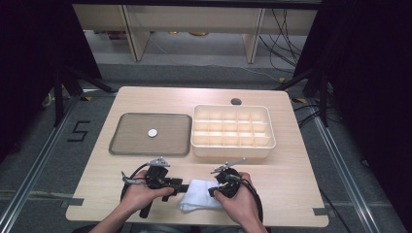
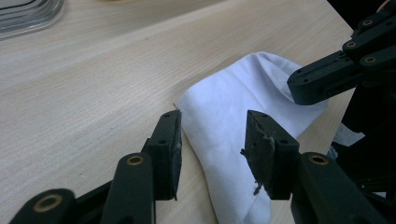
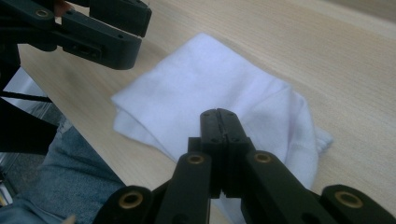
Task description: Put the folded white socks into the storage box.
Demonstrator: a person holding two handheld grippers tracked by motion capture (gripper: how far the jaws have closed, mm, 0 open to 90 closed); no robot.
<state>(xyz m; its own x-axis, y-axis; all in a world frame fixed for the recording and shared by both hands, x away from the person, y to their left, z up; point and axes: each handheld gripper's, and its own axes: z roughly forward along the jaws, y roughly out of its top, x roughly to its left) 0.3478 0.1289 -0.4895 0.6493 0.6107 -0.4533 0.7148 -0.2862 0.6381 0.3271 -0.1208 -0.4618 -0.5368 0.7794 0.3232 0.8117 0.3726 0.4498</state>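
A folded white cloth lies near the table's front edge between my two grippers. My left gripper points right at it. In the left gripper view its jaws stand apart, straddling the cloth's near corner without pressing on it. My right gripper is at the cloth's right side. In the right gripper view its jaws are pressed flat together over the cloth, with no fabric visible between them. The right gripper also shows in the left gripper view, at the cloth's far fold.
A grey tray with a small white disc sits mid-table on the left. A cream box with several compartments stands to its right. A cable hole lies behind the box. The table's front edge runs just below the cloth.
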